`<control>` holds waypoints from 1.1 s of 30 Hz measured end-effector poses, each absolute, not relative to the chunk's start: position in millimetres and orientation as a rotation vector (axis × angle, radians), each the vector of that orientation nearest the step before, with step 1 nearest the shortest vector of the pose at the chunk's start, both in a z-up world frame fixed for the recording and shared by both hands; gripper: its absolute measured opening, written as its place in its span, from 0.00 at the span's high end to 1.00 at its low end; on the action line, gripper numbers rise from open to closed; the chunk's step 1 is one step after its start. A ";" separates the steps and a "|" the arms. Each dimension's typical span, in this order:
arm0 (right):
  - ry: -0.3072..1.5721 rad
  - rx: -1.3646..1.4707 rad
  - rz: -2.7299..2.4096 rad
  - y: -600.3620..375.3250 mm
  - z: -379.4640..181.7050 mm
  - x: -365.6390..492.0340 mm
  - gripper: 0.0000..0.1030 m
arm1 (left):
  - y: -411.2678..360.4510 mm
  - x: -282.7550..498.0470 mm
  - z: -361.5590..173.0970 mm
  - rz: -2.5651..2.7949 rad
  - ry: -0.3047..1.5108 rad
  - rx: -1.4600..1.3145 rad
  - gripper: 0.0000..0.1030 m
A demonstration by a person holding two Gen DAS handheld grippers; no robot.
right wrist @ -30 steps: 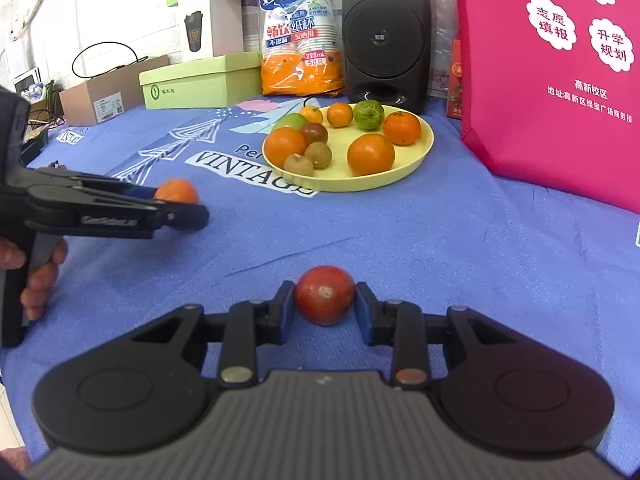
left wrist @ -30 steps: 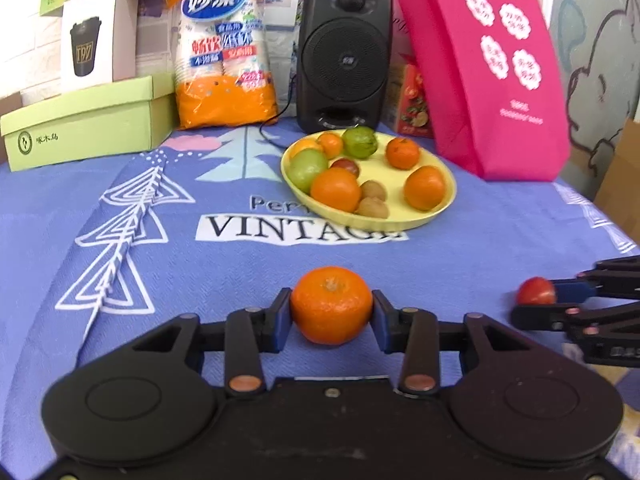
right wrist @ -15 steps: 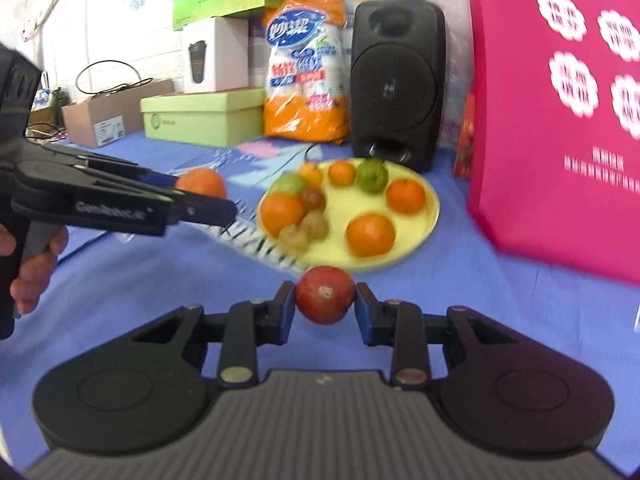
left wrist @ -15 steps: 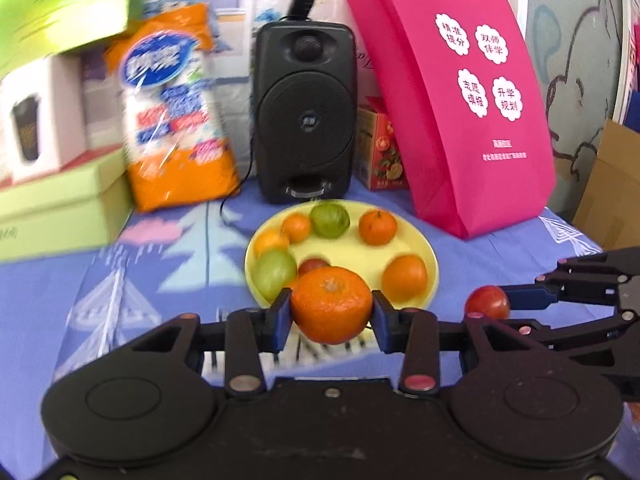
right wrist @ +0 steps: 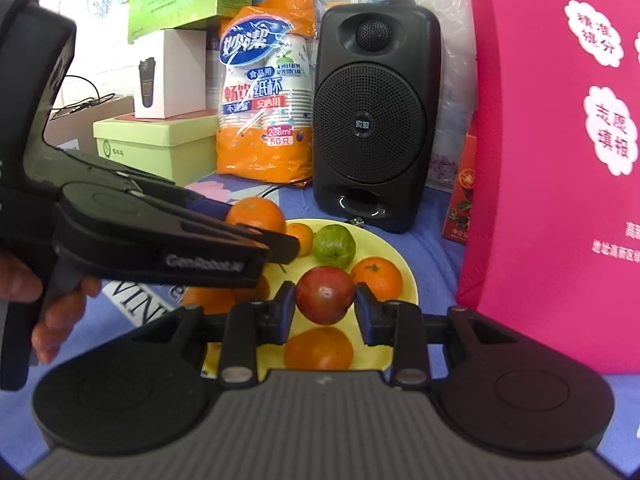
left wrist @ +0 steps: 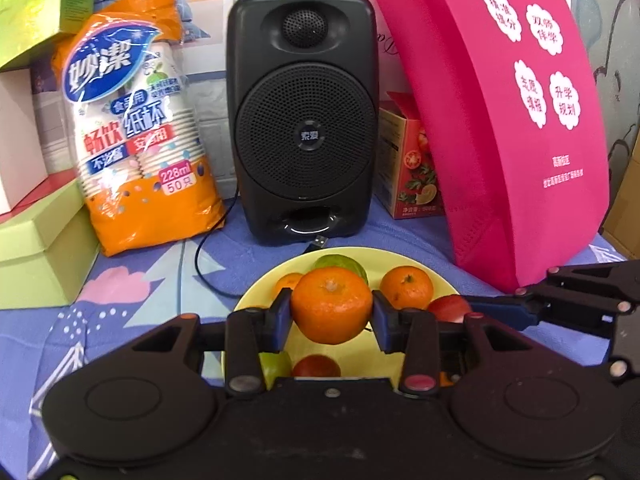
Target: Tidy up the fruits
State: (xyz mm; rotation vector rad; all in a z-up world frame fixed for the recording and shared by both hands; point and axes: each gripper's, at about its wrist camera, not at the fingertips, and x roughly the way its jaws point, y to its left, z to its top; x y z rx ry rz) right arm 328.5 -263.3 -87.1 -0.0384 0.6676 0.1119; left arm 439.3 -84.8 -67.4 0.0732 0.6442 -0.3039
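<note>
My left gripper (left wrist: pixel 331 312) is shut on an orange mandarin (left wrist: pixel 331 304) and holds it above the yellow plate (left wrist: pixel 256 292). My right gripper (right wrist: pixel 325 301) is shut on a dark red round fruit (right wrist: pixel 325 295), also above the plate (right wrist: pixel 404 272). The plate holds several oranges, a green fruit (right wrist: pixel 333 245) and other small fruits. In the right wrist view the left gripper (right wrist: pixel 280 246) comes in from the left with its mandarin (right wrist: pixel 256 214). In the left wrist view the right gripper (left wrist: pixel 472 312) comes in from the right with the red fruit (left wrist: pixel 448 307).
A black speaker (left wrist: pixel 302 128) stands right behind the plate, its cable (left wrist: pixel 208 264) lying on the blue cloth. A pink bag (left wrist: pixel 520 120) stands at the right, an orange pack of paper cups (left wrist: pixel 136 132) and green boxes (right wrist: pixel 160 148) at the left.
Both grippers have moved forward from the cloth's near part to above the plate, carrying their fruits. Both stay shut.
</note>
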 end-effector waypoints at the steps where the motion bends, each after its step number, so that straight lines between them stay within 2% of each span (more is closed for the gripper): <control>1: 0.669 -0.038 0.109 -262.4 -89.3 330.7 0.70 | -85.7 442.0 -69.2 -0.303 0.646 0.076 0.61; 5: 0.685 -0.034 0.102 -261.1 -97.9 336.6 0.70 | -84.4 449.0 -76.7 -0.294 0.667 0.061 0.60; 7: 0.692 -0.042 0.096 -260.1 -100.2 336.8 0.69 | -82.7 449.1 -78.1 -0.282 0.666 0.059 0.55; 10: 0.684 -0.046 0.092 -260.6 -97.8 333.1 0.68 | -79.8 444.5 -73.9 -0.273 0.645 0.067 0.44; 11: 0.680 -0.047 0.090 -261.2 -95.8 330.9 0.68 | -79.1 442.0 -71.9 -0.271 0.636 0.071 0.37; 12: 0.676 -0.046 0.091 -261.8 -93.3 328.4 0.65 | -78.2 439.4 -69.5 -0.265 0.626 0.076 0.33; 13: 0.674 -0.043 0.092 -262.3 -90.7 326.1 0.62 | -77.2 436.4 -66.7 -0.258 0.617 0.083 0.33; 17: 0.666 -0.032 0.086 -264.8 -77.6 309.7 0.60 | -68.9 411.9 -51.5 -0.245 0.579 0.110 0.30; 19: 0.652 -0.013 0.086 -265.3 -69.6 294.1 0.43 | -63.0 389.8 -45.0 -0.241 0.554 0.121 0.24; 21: 0.629 0.008 0.091 -263.4 -62.6 275.8 0.36 | -55.6 367.3 -40.8 -0.230 0.537 0.126 0.18; 23: 0.617 0.035 0.089 -261.2 -57.1 259.2 0.34 | -48.6 347.5 -39.2 -0.215 0.543 0.114 0.17; 25: 0.603 0.071 0.074 -258.1 -52.4 243.3 0.24 | -40.5 328.6 -37.3 -0.176 0.562 0.073 0.09; 26: 0.596 0.087 0.066 -256.0 -49.8 235.4 0.20 | -37.4 317.6 -36.1 -0.146 0.564 0.054 0.00; 29: 0.576 0.118 0.026 -248.5 -39.8 210.2 0.08 | -32.1 287.8 -29.8 -0.054 0.551 0.043 0.00; 30: 0.577 0.124 0.014 -245.9 -35.7 202.4 0.01 | -32.4 278.2 -27.1 -0.033 0.555 0.047 0.00; 33: 0.591 0.111 -0.013 -235.0 -24.8 178.2 0.00 | -34.2 248.2 -21.4 -0.011 0.565 0.039 0.00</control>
